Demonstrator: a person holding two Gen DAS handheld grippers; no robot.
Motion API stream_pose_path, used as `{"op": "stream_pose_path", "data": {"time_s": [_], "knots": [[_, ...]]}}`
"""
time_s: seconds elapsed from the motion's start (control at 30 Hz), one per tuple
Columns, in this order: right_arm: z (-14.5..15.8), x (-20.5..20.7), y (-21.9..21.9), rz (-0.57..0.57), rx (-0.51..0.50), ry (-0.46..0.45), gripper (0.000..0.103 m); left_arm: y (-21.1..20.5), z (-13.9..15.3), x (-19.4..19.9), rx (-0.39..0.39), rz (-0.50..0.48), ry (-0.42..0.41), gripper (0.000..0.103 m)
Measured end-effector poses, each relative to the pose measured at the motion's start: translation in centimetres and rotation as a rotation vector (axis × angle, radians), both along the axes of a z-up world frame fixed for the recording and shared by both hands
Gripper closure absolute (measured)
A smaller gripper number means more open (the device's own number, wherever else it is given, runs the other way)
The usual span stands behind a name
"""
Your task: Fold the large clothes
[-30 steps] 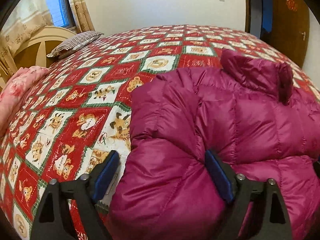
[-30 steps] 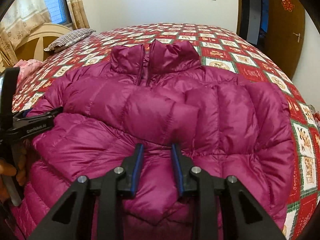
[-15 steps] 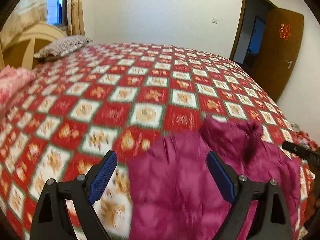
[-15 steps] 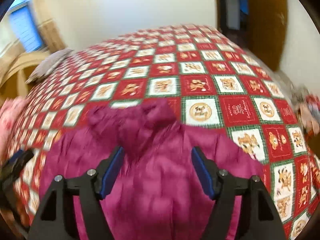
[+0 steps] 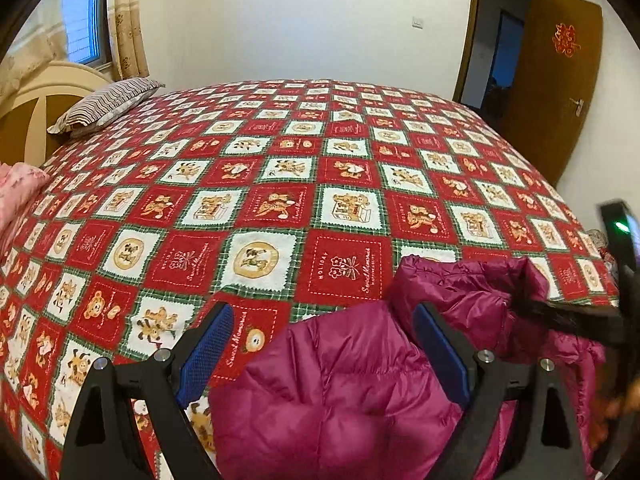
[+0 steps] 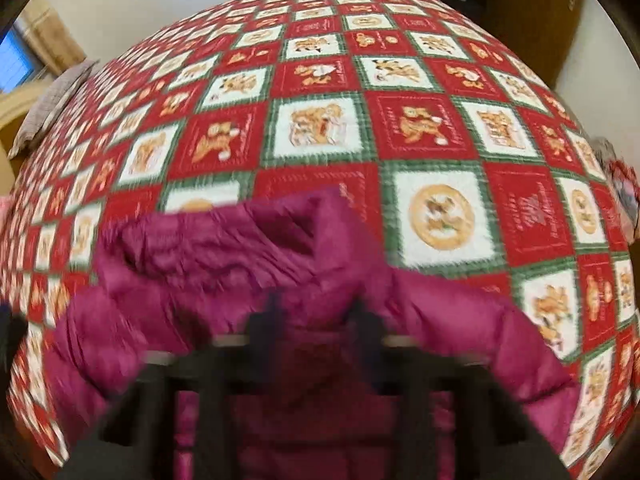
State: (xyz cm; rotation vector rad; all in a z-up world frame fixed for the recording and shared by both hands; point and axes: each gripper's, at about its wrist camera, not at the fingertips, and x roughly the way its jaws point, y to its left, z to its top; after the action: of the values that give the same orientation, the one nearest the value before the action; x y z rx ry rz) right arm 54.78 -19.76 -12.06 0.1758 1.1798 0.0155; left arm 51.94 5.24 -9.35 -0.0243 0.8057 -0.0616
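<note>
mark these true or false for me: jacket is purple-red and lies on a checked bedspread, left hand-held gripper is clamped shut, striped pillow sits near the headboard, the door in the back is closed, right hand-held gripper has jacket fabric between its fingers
1. The jacket is purple-red and lies on a checked bedspread. True.
2. The left hand-held gripper is clamped shut. False: its jaws stand wide apart, with only the jacket's edge lying between them, not pinched.
3. A striped pillow sits near the headboard. True.
4. The door in the back is closed. False: it stands open, showing a dark doorway beside it.
5. The right hand-held gripper has jacket fabric between its fingers. True: its jaws are closing near the collar, though the view is blurred.
</note>
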Motion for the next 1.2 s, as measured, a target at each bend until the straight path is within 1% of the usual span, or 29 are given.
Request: {"op": "stream_pose_path", "data": {"time_s": [0.03,0.07,0.1,0.2,0.27,0.3,0.33,0.4,0.5,0.53,0.6,0.7,0.77,0.8,0.87,0.9,0.93,0.97,1.0,1.03,1.07,1.1,1.13,1.2], "knots": [[0.3,-1.0,-0.6,0.008,0.002,-0.027,0.086,-0.2,-0.1,0.1,-0.001,-0.004,0.001,0.012],[0.5,-1.8,-1.3,0.016,0.014,-0.075,0.087,-0.5,-0.1,0.2,-0.003,-0.008,0.0,0.012],[0.6,-2.9,-2.2,0.013,0.002,-0.091,0.089,-0.9,-0.1,0.2,-0.002,-0.01,-0.004,0.012],[-0.5,-4.5,-4.4,-0.017,0.008,-0.101,0.09,-1.9,0.2,0.4,-0.001,-0.014,-0.015,0.012],[-1.8,-5.1,-5.6,-0.048,0.044,-0.095,0.09,-3.0,0.5,0.6,0.0,-0.023,-0.015,0.012],[-2.9,-5.5,-6.4,-0.064,0.083,-0.094,0.09,-3.6,0.7,0.7,0.004,-0.033,-0.017,0.012],[-3.3,-5.8,-6.7,-0.072,0.107,-0.105,0.093,-4.2,0.8,0.8,0.012,-0.038,-0.02,0.012],[-3.5,-6.6,-6.8,-0.077,0.114,-0.175,0.093,-5.1,0.9,1.1,0.027,-0.045,-0.02,0.012],[-3.9,-8.0,-6.2,-0.062,0.064,-0.308,0.092,-6.4,0.4,1.3,0.029,-0.069,0.003,0.012],[-4.0,-8.3,-5.9,-0.061,0.049,-0.334,0.092,-7.1,0.0,1.4,0.04,-0.085,0.014,0.012],[-3.9,-8.3,-5.6,-0.062,0.035,-0.343,0.092,-8.3,-0.2,1.2,0.056,-0.111,0.013,0.012],[-4.0,-8.2,-6.1,-0.069,0.075,-0.348,0.092,-11.1,-0.3,0.5,0.08,-0.176,-0.006,0.012],[-4.1,-8.2,-6.4,-0.078,0.088,-0.345,0.092,-13.6,-0.8,0.2,0.136,-0.209,-0.014,0.012],[-4.1,-8.1,-6.5,-0.079,0.094,-0.347,0.092,-14.6,-1.3,0.4,0.182,-0.206,-0.006,0.012],[-4.3,-8.2,-6.7,-0.081,0.106,-0.35,0.092,-16.0,-2.8,1.2,0.311,-0.152,0.029,0.012],[-4.4,-8.3,-6.7,-0.083,0.112,-0.351,0.092,-16.0,-3.2,1.4,0.342,-0.119,0.039,0.013],[-4.4,-8.2,-6.9,-0.086,0.122,-0.352,0.092,-15.5,-3.5,1.5,0.358,-0.082,0.046,0.02],[-4.5,-8.3,-6.9,-0.087,0.128,-0.353,0.092,-14.6,-3.7,1.3,0.345,-0.054,0.047,0.05],[-4.5,-8.3,-7.0,-0.088,0.135,-0.353,0.092,-13.8,-3.9,1.2,0.319,-0.046,0.063,0.079],[-4.5,-8.3,-7.1,-0.089,0.142,-0.354,0.092,-12.4,-4.1,1.1,0.27,-0.032,0.098,0.082],[-4.6,-8.3,-7.1,-0.091,0.148,-0.354,0.092,-11.4,-4.2,0.9,0.23,-0.019,0.106,0.082],[-4.6,-8.4,-7.2,-0.093,0.153,-0.354,0.092,-10.1,-4.2,0.3,0.185,0.006,0.1,0.083],[-4.6,-8.4,-7.2,-0.095,0.158,-0.354,0.092,-9.2,-4.3,-0.3,0.157,0.024,0.097,0.083],[-4.6,-8.4,-7.3,-0.096,0.163,-0.355,0.092,-7.5,-4.9,-1.7,0.08,0.064,0.109,0.083]]}}
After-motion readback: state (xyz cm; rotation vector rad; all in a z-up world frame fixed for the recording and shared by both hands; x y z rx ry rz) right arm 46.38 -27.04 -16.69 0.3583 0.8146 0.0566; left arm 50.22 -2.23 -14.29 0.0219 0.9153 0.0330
